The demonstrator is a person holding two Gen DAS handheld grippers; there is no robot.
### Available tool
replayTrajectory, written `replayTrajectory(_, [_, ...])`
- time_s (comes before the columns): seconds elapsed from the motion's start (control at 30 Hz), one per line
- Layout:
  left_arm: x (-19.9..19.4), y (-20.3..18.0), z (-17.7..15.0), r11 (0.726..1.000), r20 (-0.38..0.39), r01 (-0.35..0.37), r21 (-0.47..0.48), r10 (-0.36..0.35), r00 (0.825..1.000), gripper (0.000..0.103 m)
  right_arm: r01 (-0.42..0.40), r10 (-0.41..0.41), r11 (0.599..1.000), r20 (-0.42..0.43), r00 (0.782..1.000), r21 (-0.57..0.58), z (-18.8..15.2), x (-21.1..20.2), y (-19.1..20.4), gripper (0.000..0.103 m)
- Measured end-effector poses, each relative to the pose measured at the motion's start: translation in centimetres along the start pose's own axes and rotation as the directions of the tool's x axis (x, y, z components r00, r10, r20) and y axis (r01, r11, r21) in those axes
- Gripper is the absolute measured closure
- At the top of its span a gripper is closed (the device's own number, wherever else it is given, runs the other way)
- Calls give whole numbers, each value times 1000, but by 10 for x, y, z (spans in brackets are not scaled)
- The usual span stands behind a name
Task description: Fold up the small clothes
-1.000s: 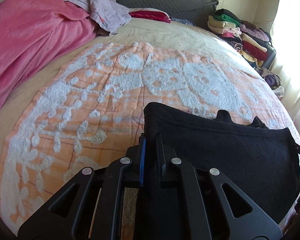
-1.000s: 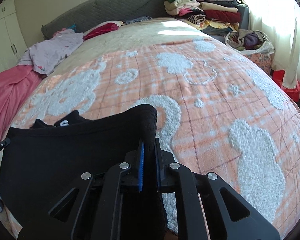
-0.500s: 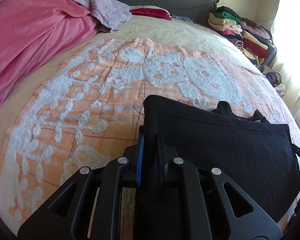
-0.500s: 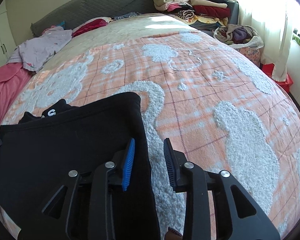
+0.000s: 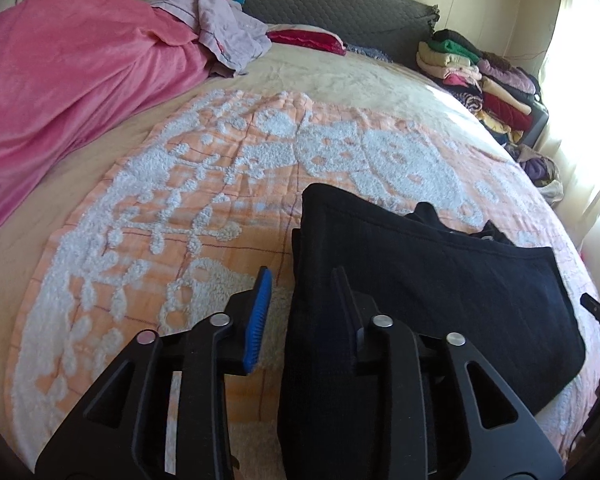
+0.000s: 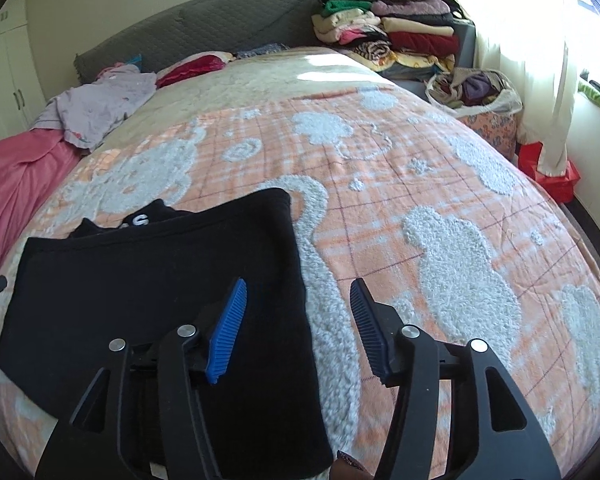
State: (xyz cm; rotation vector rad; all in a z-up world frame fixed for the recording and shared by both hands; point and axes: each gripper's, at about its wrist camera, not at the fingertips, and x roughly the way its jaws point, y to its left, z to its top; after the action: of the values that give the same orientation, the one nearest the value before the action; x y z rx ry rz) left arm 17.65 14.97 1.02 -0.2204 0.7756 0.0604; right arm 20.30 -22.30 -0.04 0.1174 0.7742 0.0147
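Observation:
A black garment [image 5: 428,280] lies folded over on the orange and white bedspread [image 5: 180,208], its top layer flat and a bit of white lettering [image 6: 138,220] peeking out at the far edge. My left gripper [image 5: 304,284] hovers over the garment's left edge, jaws opening, pads clear of the cloth. My right gripper [image 6: 298,292] hangs over the garment's [image 6: 160,280] right edge, jaws opening wide with nothing pressed between them. The tip of the other gripper shows at each view's side.
A pink blanket [image 5: 60,80] and a lilac garment [image 5: 220,36] are heaped at the far left. Folded clothes are stacked [image 6: 388,36] by the grey headboard [image 6: 204,28], with a bag of clothes [image 6: 476,92] and a curtain at the right.
Both grippers were shut on the black garment's corners a second ago. They have let go, opened and drawn back and up; the garment now lies flat on the bedspread.

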Motion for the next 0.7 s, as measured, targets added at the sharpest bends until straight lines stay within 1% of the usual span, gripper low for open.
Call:
replayTrajectory(0.1, [-13, -8, -2, 1000, 8, 12, 18, -12, 1000, 66, -28, 29, 998, 15, 999, -49, -4, -13, 18, 46])
replayTrajectory(0.13, [-17, -12, -3, 999, 10, 21, 27, -21, 1000, 65, -35, 36, 997, 17, 999, -61, -5, -15, 24, 45])
replayTrajectory(0.2, [-20, -20, -6, 998, 3, 32, 49, -32, 999, 60, -56, 58, 994, 16, 998, -93, -9, -20, 38, 43])
replayTrajectory(0.3, [-21, -32, -14, 995, -17, 68, 68, -67, 998, 58, -80, 82, 985, 8, 997, -153, -16, -24, 58, 43])
replayTrajectory(0.4, [-17, -39, -25, 993, -49, 68, 96, -63, 997, 58, -109, 107, 976, -17, 994, -191, -24, -22, 71, 43])
replayTrajectory(0.5, [-8, -38, -39, 993, -107, 65, 99, -54, 993, 58, -117, 107, 970, -59, 992, -212, -32, -16, 76, 43])
replayTrajectory(0.57, [-2, -35, -49, 993, -140, 54, 106, -39, 989, 58, -106, 89, 969, -88, 992, -221, -39, -11, 75, 43])
replayTrajectory(0.63, [0, -32, -59, 994, -155, 60, 96, -45, 987, 57, -86, 60, 972, -120, 991, -221, -45, -4, 70, 43])
replayTrajectory(0.7, [-2, -29, -64, 994, -157, 68, 88, -53, 986, 57, -77, 52, 977, -128, 990, -199, -53, 1, 62, 43])
